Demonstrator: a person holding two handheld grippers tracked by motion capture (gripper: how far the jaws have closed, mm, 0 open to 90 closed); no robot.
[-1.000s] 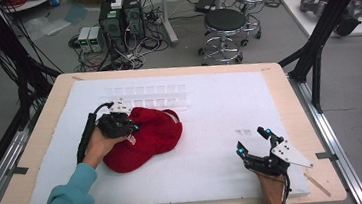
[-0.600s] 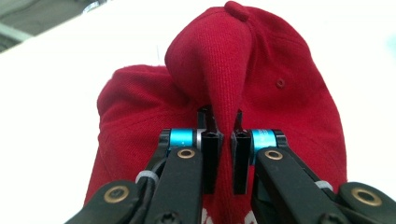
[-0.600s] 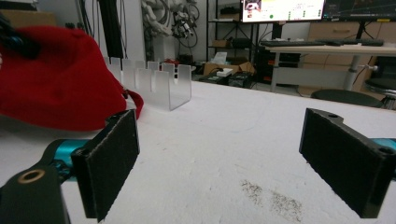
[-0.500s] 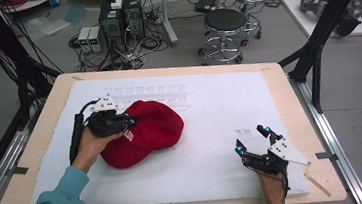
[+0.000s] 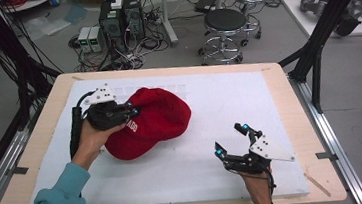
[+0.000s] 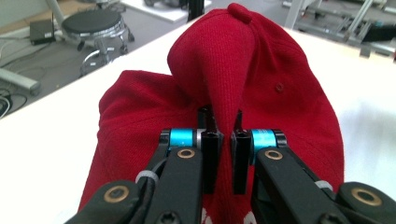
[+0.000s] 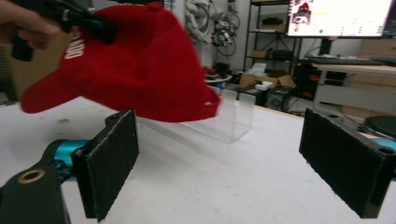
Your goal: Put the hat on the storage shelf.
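A red cap point(image 5: 158, 120) with white lettering hangs tilted over the left half of the white mat point(image 5: 274, 98). My left gripper point(image 5: 130, 112) is shut on a fold of its crown fabric. In the left gripper view the cloth of the red cap point(image 6: 261, 84) is pinched into a ridge between the jaws of the left gripper point(image 6: 223, 140). My right gripper point(image 5: 231, 139) stands open near the front right of the mat, apart from the cap. Its wide-set pads point(image 7: 112, 163) hold nothing, and beyond them the red cap point(image 7: 140, 60) hangs clear of the mat.
A clear plastic stand point(image 7: 233, 116) sits on the mat behind the cap. The wooden table edge point(image 5: 322, 133) runs along the right. Stools point(image 5: 224, 25) and computer boxes point(image 5: 120, 15) stand on the floor beyond the table.
The left gripper has risen with the cap, lifting it from lying on the mat. The right gripper has shifted a little left and up, still open.
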